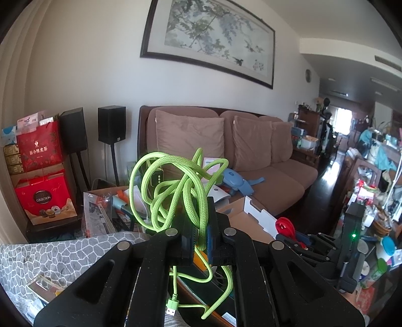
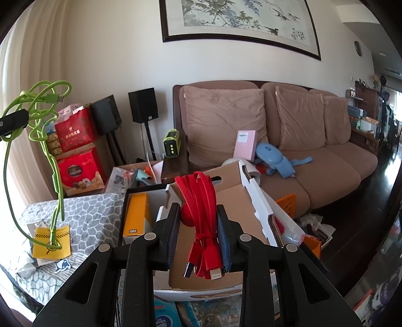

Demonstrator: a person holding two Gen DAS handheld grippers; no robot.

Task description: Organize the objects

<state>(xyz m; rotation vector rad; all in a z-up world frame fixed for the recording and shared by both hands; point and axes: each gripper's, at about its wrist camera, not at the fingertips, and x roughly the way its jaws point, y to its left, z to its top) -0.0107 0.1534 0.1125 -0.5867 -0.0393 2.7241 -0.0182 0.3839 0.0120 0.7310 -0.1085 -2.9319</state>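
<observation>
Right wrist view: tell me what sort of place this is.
Most likely a lived-in home living room. A brown sofa with cushions stands against the wall under a framed ink painting, with black speakers on stands and red gift bags beside it.

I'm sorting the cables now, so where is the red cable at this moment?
The red flat cable is bundled and clamped in the right gripper, held above the open cardboard box in front of the brown sofa.

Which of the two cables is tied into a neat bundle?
The red cable in the right gripper; the green cable hangs in loose tangled loops.
</observation>
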